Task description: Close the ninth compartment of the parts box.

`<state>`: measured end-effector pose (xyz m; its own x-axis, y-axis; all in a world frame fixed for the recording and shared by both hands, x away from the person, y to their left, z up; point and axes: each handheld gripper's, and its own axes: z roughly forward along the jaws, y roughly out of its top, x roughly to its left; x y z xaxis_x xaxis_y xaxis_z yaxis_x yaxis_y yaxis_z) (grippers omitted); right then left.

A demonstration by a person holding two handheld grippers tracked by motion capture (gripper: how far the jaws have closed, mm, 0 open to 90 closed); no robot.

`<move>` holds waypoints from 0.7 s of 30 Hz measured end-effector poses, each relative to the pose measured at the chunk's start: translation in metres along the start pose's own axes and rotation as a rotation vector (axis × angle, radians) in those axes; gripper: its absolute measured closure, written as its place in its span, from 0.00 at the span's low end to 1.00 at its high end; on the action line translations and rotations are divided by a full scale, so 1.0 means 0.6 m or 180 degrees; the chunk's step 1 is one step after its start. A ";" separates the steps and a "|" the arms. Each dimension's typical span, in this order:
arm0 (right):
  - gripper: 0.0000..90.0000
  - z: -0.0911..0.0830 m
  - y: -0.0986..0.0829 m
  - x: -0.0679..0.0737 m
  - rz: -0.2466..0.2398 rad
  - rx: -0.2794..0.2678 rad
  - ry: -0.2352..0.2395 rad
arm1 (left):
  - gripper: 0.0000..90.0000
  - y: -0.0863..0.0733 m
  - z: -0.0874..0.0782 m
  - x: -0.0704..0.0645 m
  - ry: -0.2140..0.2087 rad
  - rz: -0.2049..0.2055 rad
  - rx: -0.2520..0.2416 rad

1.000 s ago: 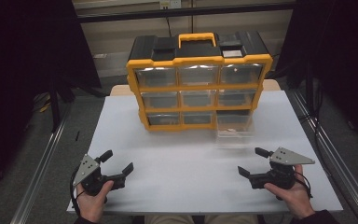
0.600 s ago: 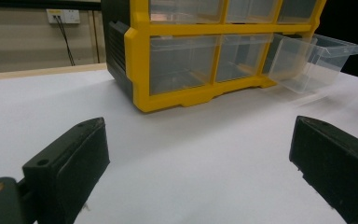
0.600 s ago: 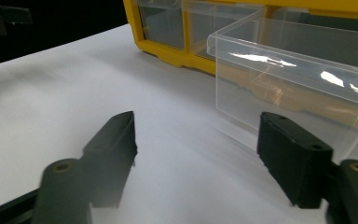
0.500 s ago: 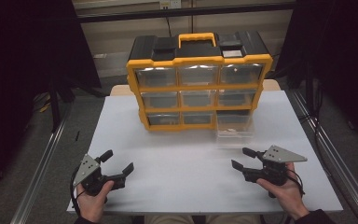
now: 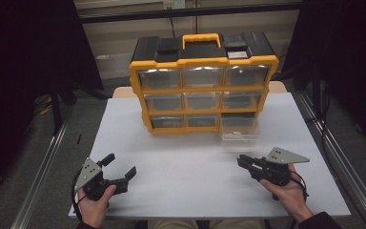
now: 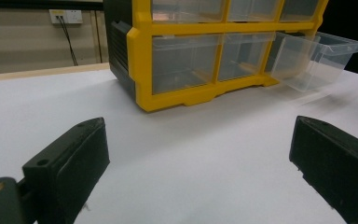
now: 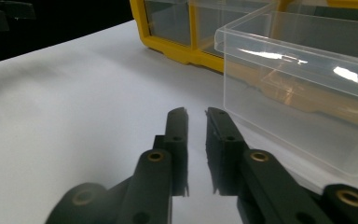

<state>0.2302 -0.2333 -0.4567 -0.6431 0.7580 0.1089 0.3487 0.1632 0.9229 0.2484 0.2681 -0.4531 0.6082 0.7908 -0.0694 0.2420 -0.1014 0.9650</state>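
A yellow and black organizer [image 5: 202,86] with clear drawers stands at the back of the white table [image 5: 186,162]. Its bottom right drawer [image 5: 239,128] is pulled out toward me; it looks empty in the left gripper view [image 6: 314,58] and the right gripper view [image 7: 298,93]. My left gripper [image 5: 121,164] rests at the front left, open wide with nothing between its jaws [image 6: 198,126]. My right gripper [image 5: 242,162] sits at the front right, just short of the pulled-out drawer, its jaws nearly together with only a thin gap and nothing held [image 7: 196,112].
The organizer has a yellow carry handle [image 5: 201,39] on top, and its other drawers are pushed in. Bare white tabletop lies between the two grippers. Metal rails [image 5: 43,167] run along both sides of the table, with dark floor beyond.
My right gripper has moved left and forward toward the pulled-out drawer, and its jaws have come together from open. The left gripper has stayed put.
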 end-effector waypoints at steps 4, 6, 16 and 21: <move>0.96 0.006 0.000 -0.005 -0.0023 0.0050 -0.0025 | 0.05 0.002 0.001 -0.003 -0.0008 0.0004 -0.0008; 0.98 0.007 0.001 -0.008 -0.0010 0.0048 -0.0043 | 0.05 0.002 0.000 -0.003 -0.0006 0.0009 -0.0010; 1.00 0.015 0.002 -0.020 0.0010 0.0094 -0.0088 | 0.05 0.001 0.001 -0.003 -0.0009 -0.0022 -0.0017; 1.00 0.023 0.006 -0.024 -0.0002 0.0094 -0.0091 | 0.05 0.001 0.001 -0.003 -0.0010 -0.0013 -0.0018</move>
<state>0.2499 -0.2349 -0.4602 -0.6236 0.7756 0.0974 0.3685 0.1818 0.9117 0.2479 0.2663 -0.4527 0.6096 0.7892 -0.0742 0.2403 -0.0948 0.9661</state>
